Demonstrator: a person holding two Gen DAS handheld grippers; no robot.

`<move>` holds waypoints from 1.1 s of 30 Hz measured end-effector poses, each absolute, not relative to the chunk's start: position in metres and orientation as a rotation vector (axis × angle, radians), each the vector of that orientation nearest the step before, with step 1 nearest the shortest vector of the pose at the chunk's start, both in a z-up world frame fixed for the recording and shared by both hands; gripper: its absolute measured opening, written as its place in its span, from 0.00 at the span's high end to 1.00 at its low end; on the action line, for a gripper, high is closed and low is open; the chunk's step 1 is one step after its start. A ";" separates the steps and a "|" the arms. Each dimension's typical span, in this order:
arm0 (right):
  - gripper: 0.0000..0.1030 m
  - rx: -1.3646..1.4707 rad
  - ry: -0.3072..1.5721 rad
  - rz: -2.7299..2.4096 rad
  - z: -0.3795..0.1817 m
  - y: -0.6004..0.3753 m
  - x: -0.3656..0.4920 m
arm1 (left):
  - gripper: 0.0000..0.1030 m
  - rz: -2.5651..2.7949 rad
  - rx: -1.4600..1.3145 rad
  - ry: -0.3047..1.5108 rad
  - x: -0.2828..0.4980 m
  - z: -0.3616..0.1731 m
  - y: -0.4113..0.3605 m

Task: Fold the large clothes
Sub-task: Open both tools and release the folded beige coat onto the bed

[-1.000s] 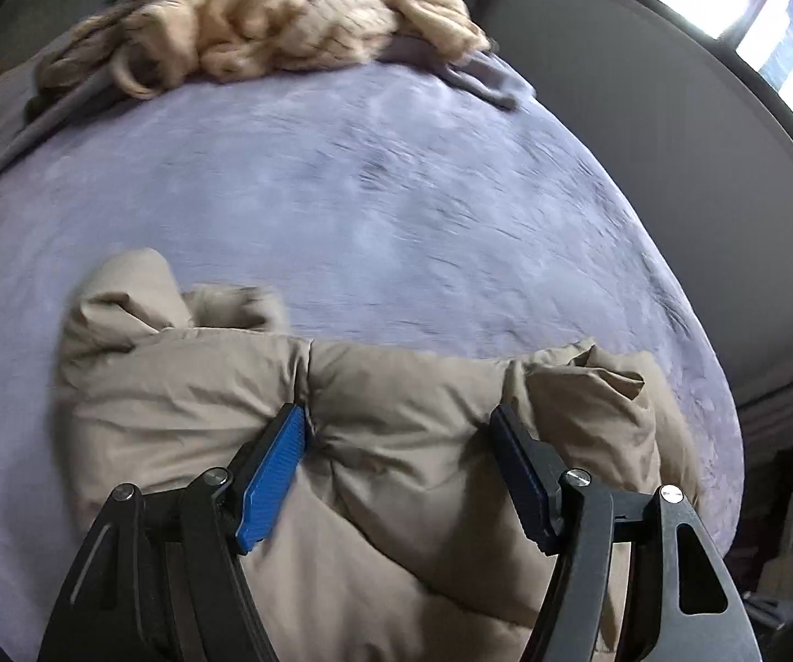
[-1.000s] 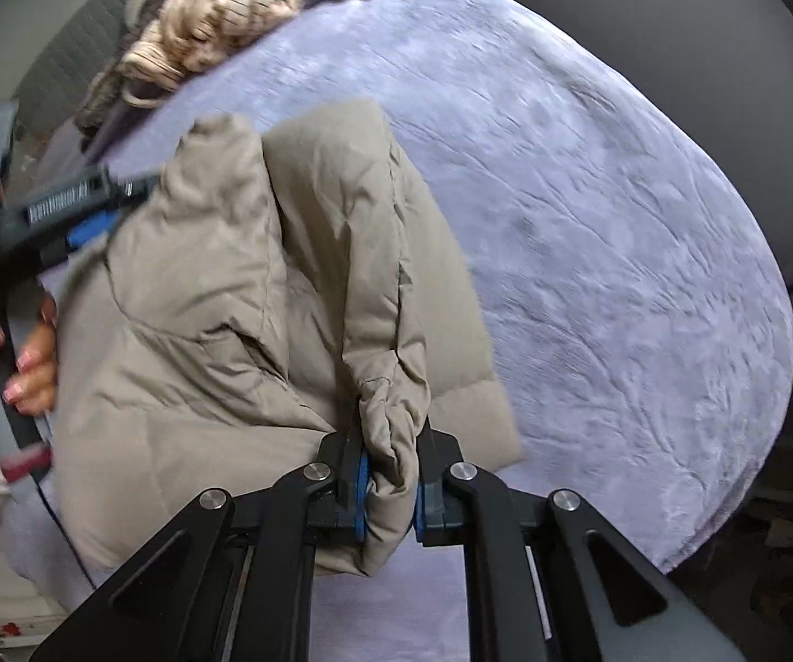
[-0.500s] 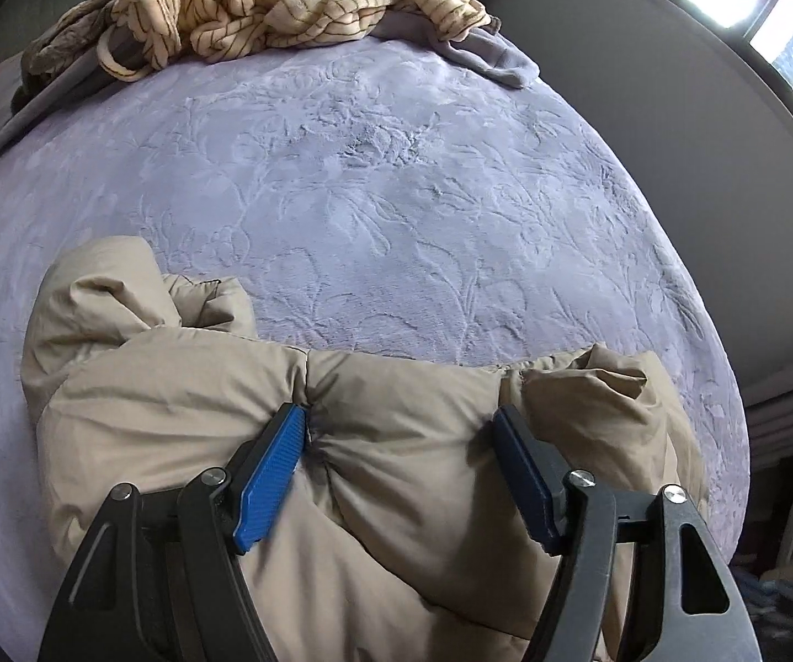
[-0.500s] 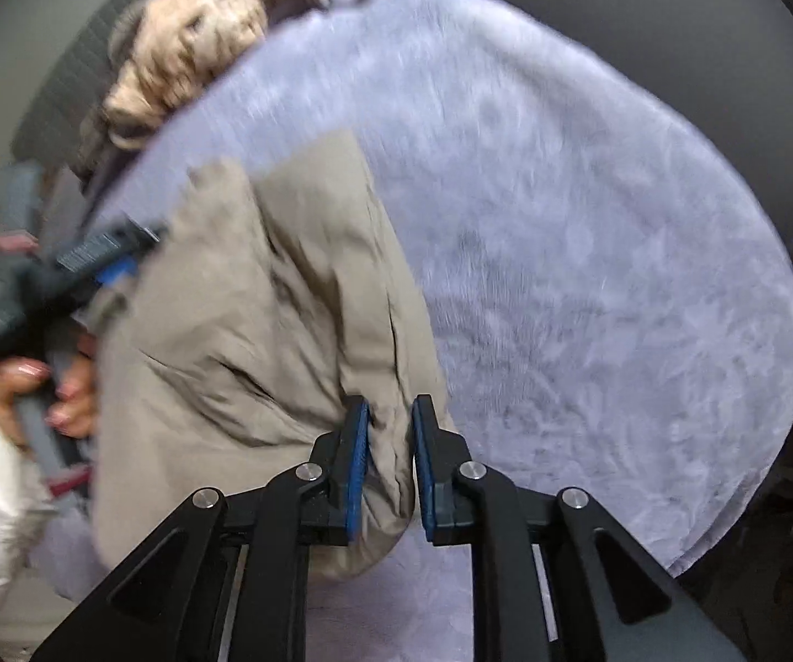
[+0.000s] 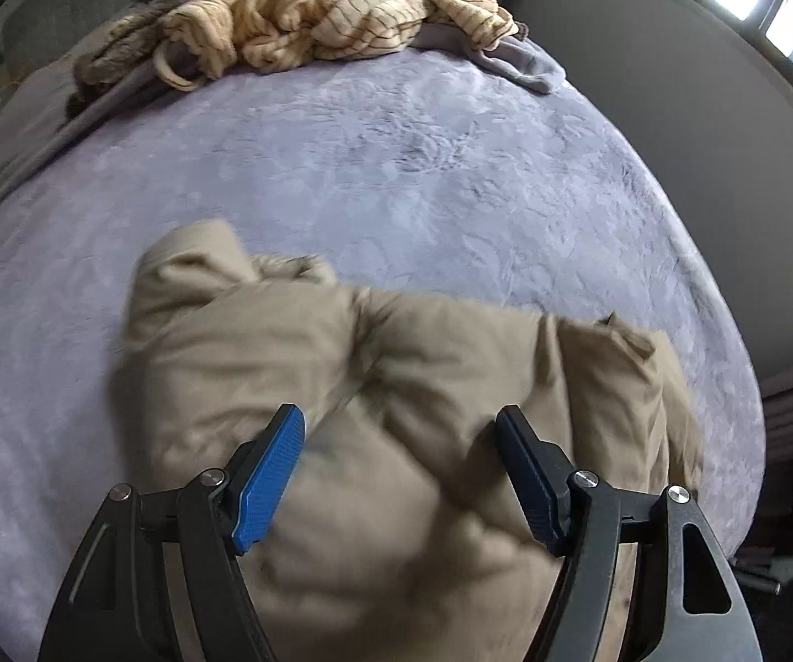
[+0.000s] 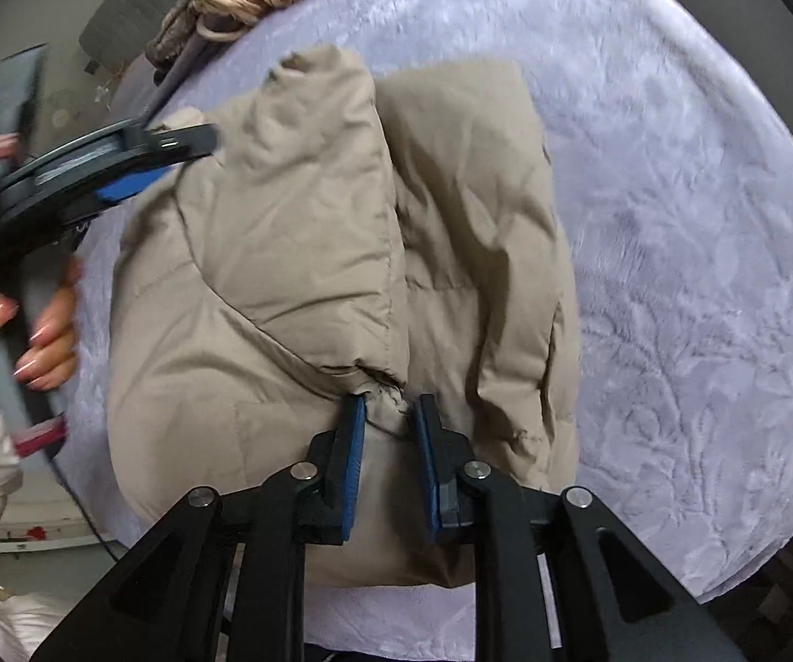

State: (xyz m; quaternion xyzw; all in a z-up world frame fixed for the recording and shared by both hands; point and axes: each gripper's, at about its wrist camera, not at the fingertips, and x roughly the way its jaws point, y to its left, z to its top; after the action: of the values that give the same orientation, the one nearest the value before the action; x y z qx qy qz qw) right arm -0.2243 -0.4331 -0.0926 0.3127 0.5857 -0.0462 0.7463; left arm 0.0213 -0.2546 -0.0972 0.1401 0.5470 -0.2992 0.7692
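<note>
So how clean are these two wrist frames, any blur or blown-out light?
Left wrist view: the beige jacket is smeared by motion blur, the striped clothes pile stays fairly sharp, and the window at top right is blown out. Right wrist view: jacket creases read sharply, while the left gripper and bedspread edges blur; both bulge with fisheye distortion.

Matt quilted jacket (image 6: 297, 254) — plush embossed bedspread (image 6: 672, 220).

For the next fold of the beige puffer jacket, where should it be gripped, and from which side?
Probably the gathered cuff end of the beige puffer jacket, coming from above at the near edge: it is the thinnest bunched part, while the padded body looks too thick to pinch.
</note>
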 end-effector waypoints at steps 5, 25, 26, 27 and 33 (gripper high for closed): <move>0.76 0.692 1.314 -0.071 -0.101 -0.438 -0.222 | 0.27 -0.588 0.303 1.219 0.007 -0.089 -0.237; 0.62 0.662 1.352 -0.052 -0.101 -0.440 -0.213 | 0.01 -0.430 0.193 1.252 -0.040 -0.084 -0.172; 0.57 0.665 1.350 -0.064 -0.100 -0.438 -0.215 | 0.01 -0.433 0.188 1.259 -0.041 -0.086 -0.168; 0.55 0.669 1.343 -0.075 -0.098 -0.437 -0.216 | 0.01 -0.435 0.182 1.266 -0.041 -0.088 -0.164; 0.30 0.689 1.267 -0.101 -0.077 -0.434 -0.224 | 0.01 -0.415 0.160 1.293 -0.041 -0.100 -0.144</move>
State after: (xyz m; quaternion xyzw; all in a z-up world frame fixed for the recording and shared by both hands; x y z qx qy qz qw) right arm -0.2240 -0.4337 -0.0772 0.3155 0.5799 -0.0461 0.7497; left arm -0.0409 -0.1442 -0.0999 0.0740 0.5971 -0.1916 0.7754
